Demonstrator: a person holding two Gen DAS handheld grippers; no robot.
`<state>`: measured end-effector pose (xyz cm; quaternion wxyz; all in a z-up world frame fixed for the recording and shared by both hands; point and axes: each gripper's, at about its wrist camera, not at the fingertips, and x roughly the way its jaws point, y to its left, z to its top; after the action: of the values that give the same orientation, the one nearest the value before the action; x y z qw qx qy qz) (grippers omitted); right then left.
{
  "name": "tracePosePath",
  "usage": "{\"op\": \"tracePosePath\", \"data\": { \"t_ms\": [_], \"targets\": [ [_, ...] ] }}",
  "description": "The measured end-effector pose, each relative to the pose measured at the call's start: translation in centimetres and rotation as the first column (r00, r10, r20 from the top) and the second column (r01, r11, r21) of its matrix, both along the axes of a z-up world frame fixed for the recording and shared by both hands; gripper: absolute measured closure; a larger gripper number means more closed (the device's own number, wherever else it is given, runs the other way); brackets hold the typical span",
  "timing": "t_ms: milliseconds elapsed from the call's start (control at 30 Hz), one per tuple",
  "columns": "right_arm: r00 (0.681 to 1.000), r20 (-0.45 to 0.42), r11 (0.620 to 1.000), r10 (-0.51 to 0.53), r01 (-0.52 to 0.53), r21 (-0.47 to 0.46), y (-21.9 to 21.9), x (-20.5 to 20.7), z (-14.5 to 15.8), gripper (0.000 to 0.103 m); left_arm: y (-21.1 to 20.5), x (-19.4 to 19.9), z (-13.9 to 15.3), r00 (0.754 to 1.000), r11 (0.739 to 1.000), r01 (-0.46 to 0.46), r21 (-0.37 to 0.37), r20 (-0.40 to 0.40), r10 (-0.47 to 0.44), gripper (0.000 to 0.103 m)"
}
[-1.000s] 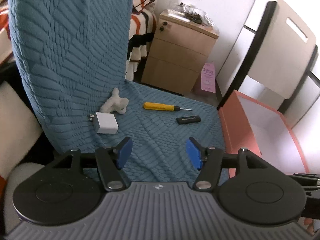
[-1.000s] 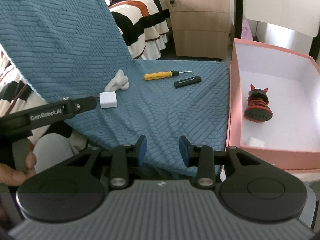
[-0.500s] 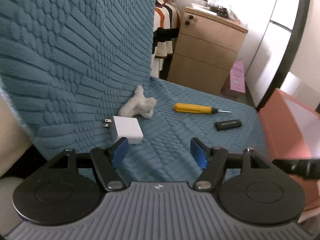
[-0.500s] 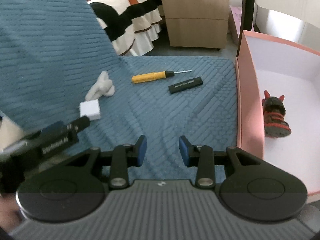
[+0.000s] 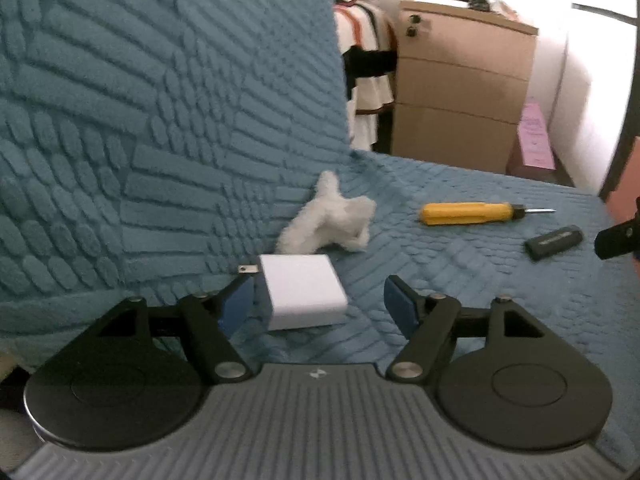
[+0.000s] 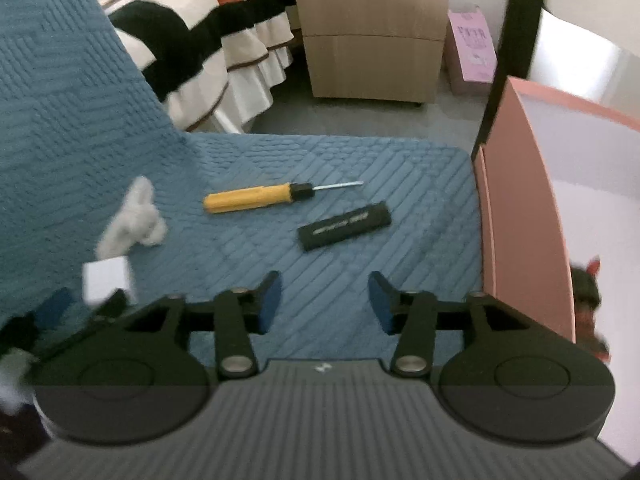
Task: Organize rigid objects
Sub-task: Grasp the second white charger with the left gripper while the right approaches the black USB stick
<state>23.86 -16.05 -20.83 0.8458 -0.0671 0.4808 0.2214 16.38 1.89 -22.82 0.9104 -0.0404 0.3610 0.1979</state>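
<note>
On a blue quilted cover (image 5: 460, 280), the left gripper (image 5: 320, 300), jaws spread wide, frames one white charger (image 5: 302, 296) lying against the raised cover fold, with one white crumpled lump (image 5: 328, 220) just beyond. Toward the middle lie one yellow screwdriver (image 6: 256, 198) and one black stick (image 6: 344, 226), apart, with bare cover around them. The right gripper (image 6: 324, 304), wide and empty, hovers short of the stick, the pink box (image 6: 524, 220) walling the right edge.

Both tools look alike: the left gripper (image 5: 318, 300) and right gripper (image 6: 324, 300) each have a ribbed grey housing with a small white logo, two round black discs either side, black linkage arms with silver screws, and blue fingertip pads (image 5: 398, 306).
</note>
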Motion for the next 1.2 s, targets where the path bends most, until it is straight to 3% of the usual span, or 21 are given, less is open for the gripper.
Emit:
{"op": "tracePosePath", "data": {
  "t_ms": [200, 267, 333, 367, 600, 767, 900, 1000, 1200],
  "targets": [
    [0.997, 0.01, 0.996, 0.082, -0.082, -0.017, 0.8, 3.5, -1.9, 0.041, 0.3, 0.8, -1.1, 0.999, 0.999, -0.029, 0.038, -0.022, 0.03, 0.026],
    [0.993, 0.014, 0.993, 0.118, -0.117, -0.023, 1.2, 4.3, -2.6, 0.034, 0.3, 1.0, -1.4, 0.999, 0.999, -0.04, 0.036, -0.025, 0.041, 0.026],
    [0.986, 0.035, 0.986, 0.162, -0.161, -0.048, 1.6, 4.6, -3.5, 0.02, 0.2, 1.2, -1.8, 0.999, 0.998, -0.039, 0.044, -0.036, 0.041, 0.026],
    [0.983, 0.04, 0.982, 0.18, -0.177, -0.067, 1.9, 4.7, -3.9, 0.019, 0.2, 1.3, -1.9, 0.998, 0.998, -0.038, 0.05, -0.04, 0.04, 0.026],
    [0.98, 0.024, 0.977, 0.197, -0.194, -0.088, 2.2, 6.0, -5.9, 0.019, 0.4, 1.9, -2.6, 0.997, 0.997, -0.055, 0.055, -0.047, 0.057, 0.026],
    [0.97, 0.065, 0.969, 0.234, -0.227, -0.1, 3.0, 6.4, -6.2, 0.016, 0.4, 2.6, -3.0, 0.996, 0.997, -0.059, 0.06, -0.058, 0.062, 0.026],
    [0.977, 0.045, 0.976, 0.207, -0.204, -0.071, 3.2, 7.1, -6.7, 0.014, 0.5, 3.0, -3.4, 0.995, 0.996, -0.066, 0.064, -0.073, 0.07, 0.028],
    [0.972, 0.07, 0.971, 0.225, -0.218, -0.103, 3.6, 6.5, -6.8, 0.016, 0.4, 3.2, -3.7, 0.994, 0.995, -0.067, 0.068, -0.08, 0.072, 0.028],
    [0.988, 0.044, 0.985, 0.15, -0.145, -0.094, 3.1, 6.2, -6.6, 0.018, 0.5, 3.1, -3.6, 0.994, 0.996, -0.069, 0.064, -0.083, 0.075, 0.038]
  ]
}}
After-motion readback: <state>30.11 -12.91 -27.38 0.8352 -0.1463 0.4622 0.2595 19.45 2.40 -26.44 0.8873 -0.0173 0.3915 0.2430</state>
